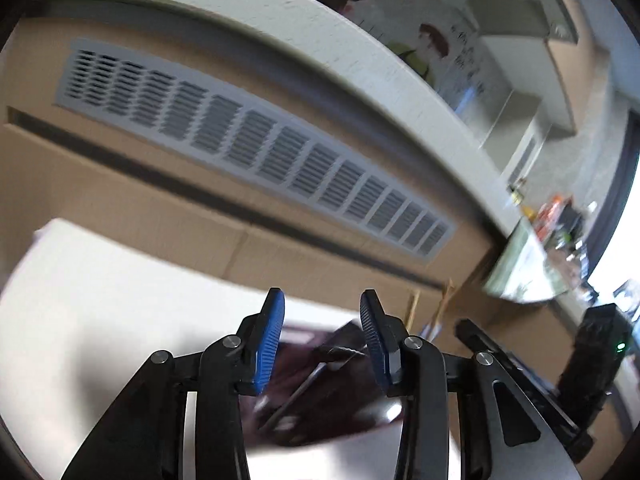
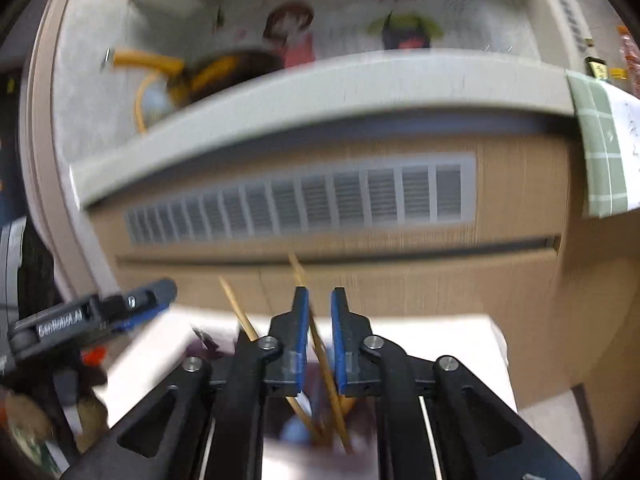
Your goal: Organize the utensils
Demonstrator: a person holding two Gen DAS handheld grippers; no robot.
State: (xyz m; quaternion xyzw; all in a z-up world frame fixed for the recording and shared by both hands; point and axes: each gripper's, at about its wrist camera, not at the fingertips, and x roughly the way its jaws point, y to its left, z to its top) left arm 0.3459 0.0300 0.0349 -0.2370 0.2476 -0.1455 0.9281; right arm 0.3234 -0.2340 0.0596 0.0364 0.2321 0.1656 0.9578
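Holding chopsticks (image 2: 320,354) in the right gripper (image 2: 320,344), pads nearly together around them, above the dark tray (image 1: 344,412) on the white surface (image 1: 100,300). Left gripper (image 1: 322,344) spread, empty. Blurry utensils lie in the tray; looks mid-task, chopsticks not yet placed.

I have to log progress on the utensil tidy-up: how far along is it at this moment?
Midway, by the look of it. Done: a few wooden chopsticks already stand below the right gripper, though their holder is too blurred to identify. In hand: a chopstick runs between its narrowly parted fingers; whether it is gripped is unclear. Left: the left gripper is open and empty above a dark tray holding a dark utensil.
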